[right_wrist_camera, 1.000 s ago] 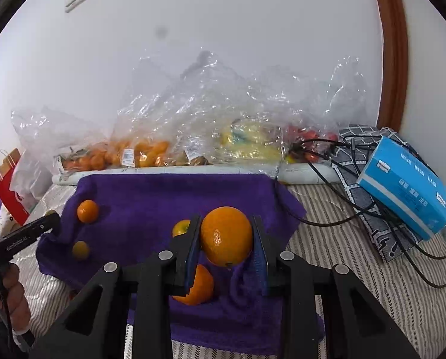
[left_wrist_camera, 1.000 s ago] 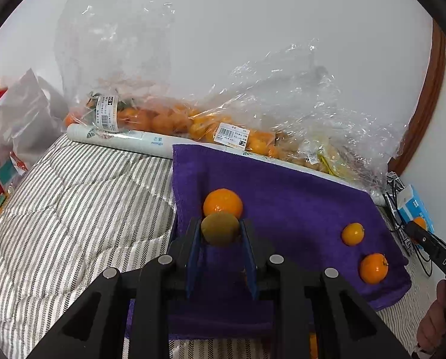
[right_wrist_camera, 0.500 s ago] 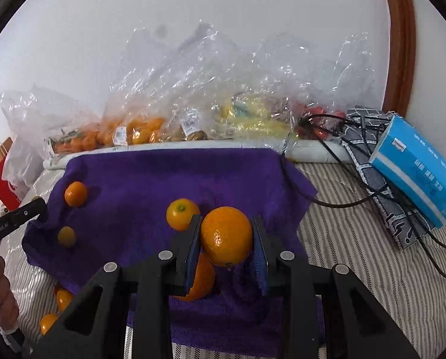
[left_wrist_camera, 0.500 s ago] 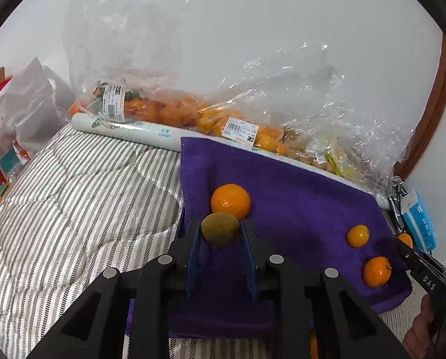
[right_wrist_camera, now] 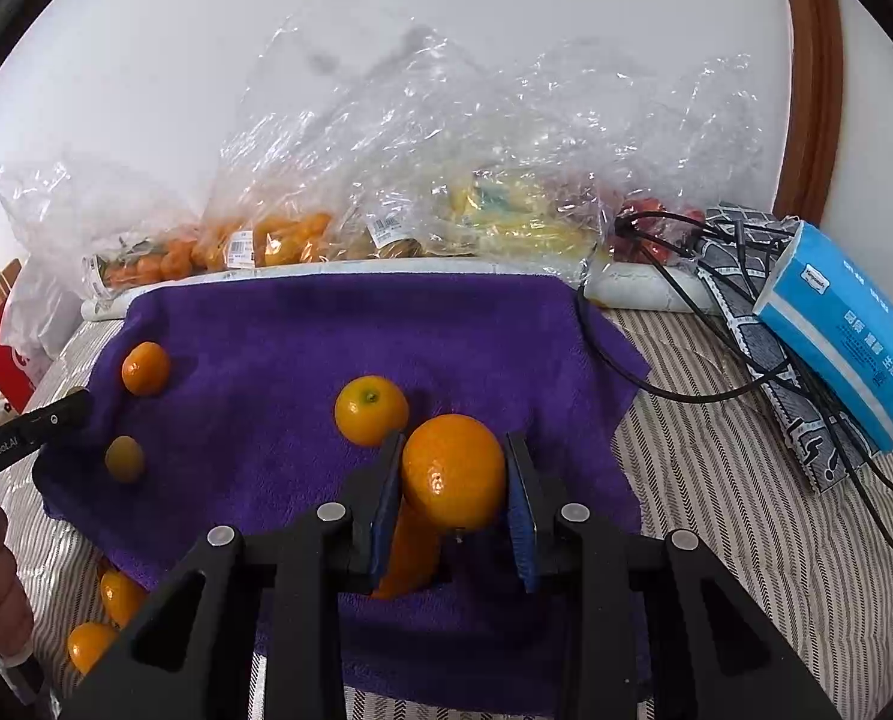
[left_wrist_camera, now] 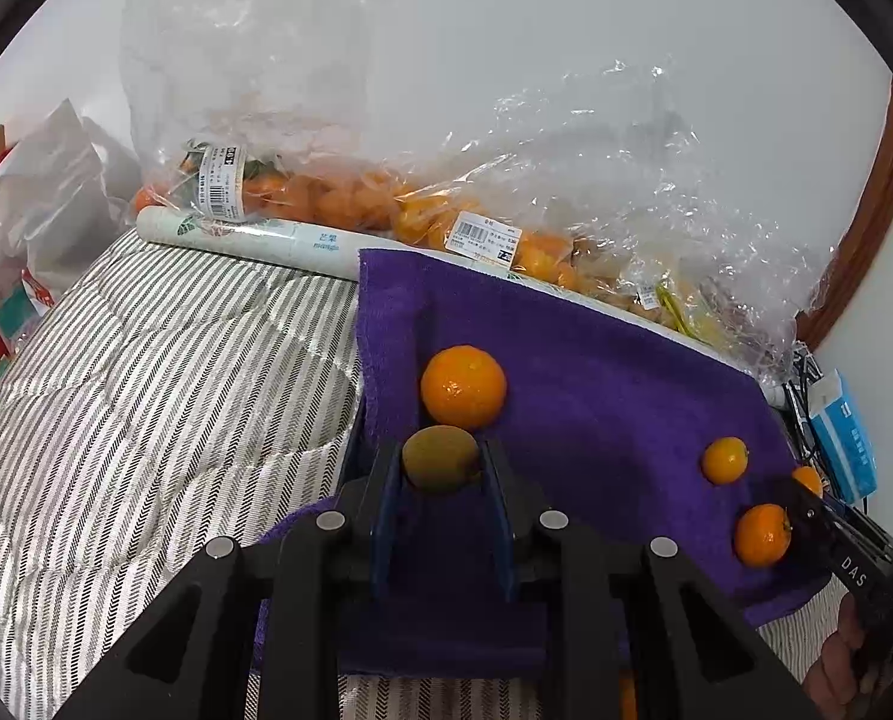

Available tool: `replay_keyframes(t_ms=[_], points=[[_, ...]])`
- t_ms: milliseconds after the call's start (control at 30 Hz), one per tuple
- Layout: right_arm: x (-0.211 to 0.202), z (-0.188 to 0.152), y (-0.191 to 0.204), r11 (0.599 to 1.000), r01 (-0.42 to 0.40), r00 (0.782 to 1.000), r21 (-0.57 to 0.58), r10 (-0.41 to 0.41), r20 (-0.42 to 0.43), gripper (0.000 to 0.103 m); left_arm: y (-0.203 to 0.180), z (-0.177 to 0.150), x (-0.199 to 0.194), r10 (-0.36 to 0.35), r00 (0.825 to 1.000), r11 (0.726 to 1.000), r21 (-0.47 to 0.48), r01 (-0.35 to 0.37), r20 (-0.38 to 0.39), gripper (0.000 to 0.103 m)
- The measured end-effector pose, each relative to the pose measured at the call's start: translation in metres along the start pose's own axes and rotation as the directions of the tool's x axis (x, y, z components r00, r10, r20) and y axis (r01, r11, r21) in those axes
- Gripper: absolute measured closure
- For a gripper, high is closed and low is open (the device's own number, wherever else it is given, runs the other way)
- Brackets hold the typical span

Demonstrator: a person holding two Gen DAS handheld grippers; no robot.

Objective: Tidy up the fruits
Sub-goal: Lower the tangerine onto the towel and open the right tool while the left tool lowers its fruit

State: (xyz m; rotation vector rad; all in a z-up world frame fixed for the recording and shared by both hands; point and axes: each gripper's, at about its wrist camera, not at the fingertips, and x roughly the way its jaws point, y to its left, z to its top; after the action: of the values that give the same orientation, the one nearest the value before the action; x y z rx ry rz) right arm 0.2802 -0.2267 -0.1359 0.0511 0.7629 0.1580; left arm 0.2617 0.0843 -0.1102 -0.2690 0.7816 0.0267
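My left gripper (left_wrist_camera: 440, 468) is shut on a small green-brown fruit (left_wrist_camera: 440, 457) over the left part of the purple towel (left_wrist_camera: 596, 396). An orange (left_wrist_camera: 463, 385) lies on the towel just beyond it. My right gripper (right_wrist_camera: 453, 474) is shut on a large orange (right_wrist_camera: 453, 471) above the towel's (right_wrist_camera: 326, 330) near middle. Another orange (right_wrist_camera: 407, 552) lies under it, and a yellow-orange one (right_wrist_camera: 371, 409) just beyond. In the right wrist view the left gripper's fruit (right_wrist_camera: 124, 458) and an orange (right_wrist_camera: 145, 367) show at the towel's left.
Clear plastic bags of oranges (left_wrist_camera: 338, 204) and other fruit (right_wrist_camera: 494, 222) line the wall behind the towel. A blue tissue box (right_wrist_camera: 848, 330) and black cables (right_wrist_camera: 716, 384) lie at the right. Two small oranges (right_wrist_camera: 107, 618) lie on the striped bedding (left_wrist_camera: 134, 396) off the towel's left front.
Both grippers have moved forward and lower over the towel, each still holding its fruit. The fruits on the towel look nearer.
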Motion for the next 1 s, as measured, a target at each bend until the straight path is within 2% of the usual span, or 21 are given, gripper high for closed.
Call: replay_keyframes(t_ms=[1000], points=[[0.0001, 0.0001, 0.0017, 1.000, 0.004, 1.000, -0.009, -0.005, -0.004, 0.070, -0.0066, -0.0039, 0.0092, -0.001, 0.999, 0.999, 0.035, 0.003, -0.046, 0.078]])
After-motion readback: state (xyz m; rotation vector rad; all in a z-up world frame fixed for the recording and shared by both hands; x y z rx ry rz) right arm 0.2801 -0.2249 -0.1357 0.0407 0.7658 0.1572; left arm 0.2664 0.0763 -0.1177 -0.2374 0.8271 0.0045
